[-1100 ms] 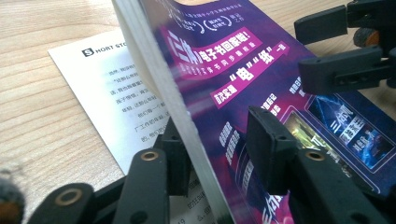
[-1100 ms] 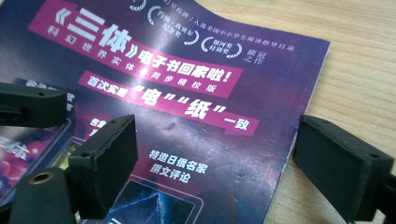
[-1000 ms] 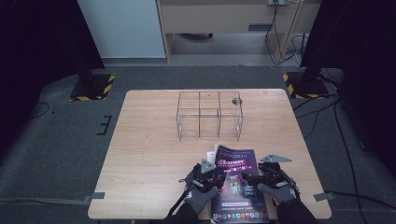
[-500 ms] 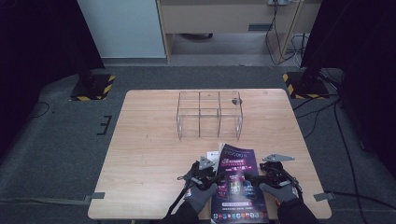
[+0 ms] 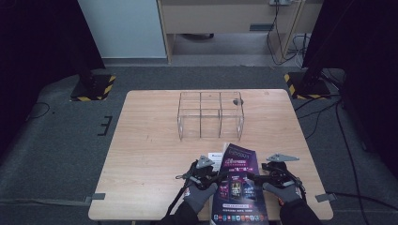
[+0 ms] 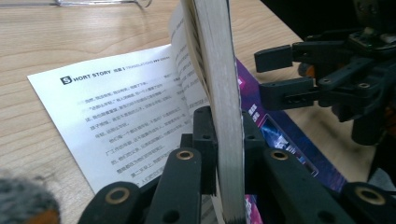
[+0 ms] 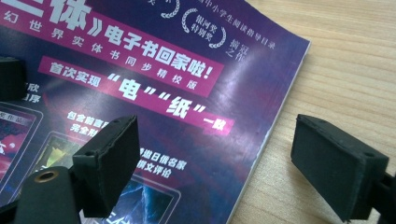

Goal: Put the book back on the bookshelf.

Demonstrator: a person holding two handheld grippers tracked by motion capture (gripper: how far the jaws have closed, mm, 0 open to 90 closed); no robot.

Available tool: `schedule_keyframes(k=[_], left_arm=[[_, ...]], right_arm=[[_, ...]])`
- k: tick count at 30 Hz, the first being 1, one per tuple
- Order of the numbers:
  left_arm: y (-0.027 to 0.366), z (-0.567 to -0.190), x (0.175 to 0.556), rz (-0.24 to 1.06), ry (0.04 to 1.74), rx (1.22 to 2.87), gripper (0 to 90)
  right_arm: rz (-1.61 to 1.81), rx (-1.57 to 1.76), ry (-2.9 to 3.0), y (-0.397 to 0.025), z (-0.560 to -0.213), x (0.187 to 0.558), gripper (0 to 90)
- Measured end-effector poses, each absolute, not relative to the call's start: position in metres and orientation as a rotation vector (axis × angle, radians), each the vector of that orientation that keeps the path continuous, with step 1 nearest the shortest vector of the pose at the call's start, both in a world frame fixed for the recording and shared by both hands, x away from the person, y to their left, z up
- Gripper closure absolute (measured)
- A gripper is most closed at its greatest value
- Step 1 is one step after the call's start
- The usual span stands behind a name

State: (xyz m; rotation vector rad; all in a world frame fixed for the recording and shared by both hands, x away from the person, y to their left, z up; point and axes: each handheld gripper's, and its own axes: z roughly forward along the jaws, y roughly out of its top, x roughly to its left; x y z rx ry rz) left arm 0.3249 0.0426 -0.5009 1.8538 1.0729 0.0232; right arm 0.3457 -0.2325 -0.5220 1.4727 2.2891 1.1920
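Magazine (image 5: 238,180) lies at the worktop's near edge, right of centre, purple cover up, between the 2 gloved hands. Left gripper (image 6: 224,140) is clamped on a thick wad of its pages, lifted on edge — a white printed page (image 6: 116,116) lies open flat on the wood beneath. Right gripper (image 7: 215,154) hovers over the magazine's right edge with jaws spread apart, 1 jaw above the cover, the other above bare wood; contact with the cover cannot be told. In the left gripper view the right gripper's jaws stand just beyond the lifted pages. Worktop (image 5: 150,154) is pale wood; a clear wire-framed divider box (image 5: 210,115) stands near its far edge, around the middle. Dark carpet around, 2 stand bases with yellow-black hazard tape (image 5: 94,88) at the far corners, cables (image 5: 324,112) trailing on the right.
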Motion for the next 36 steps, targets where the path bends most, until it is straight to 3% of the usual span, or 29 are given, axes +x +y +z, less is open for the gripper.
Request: schedule_keyframes(k=[27, 36], left_arm=[[0.060, -0.457, 0.321, -0.017, 0.958, 1.716, 83.2], [0.063, -0.452, 0.321, -0.022, 0.927, 1.694, 83.2]], right_arm=[[1.499, 1.489, 2.278, -0.233, -0.517, 0.348, 14.4], [1.689, 1.532, 2.301, -0.226, -0.522, 0.350, 18.0]])
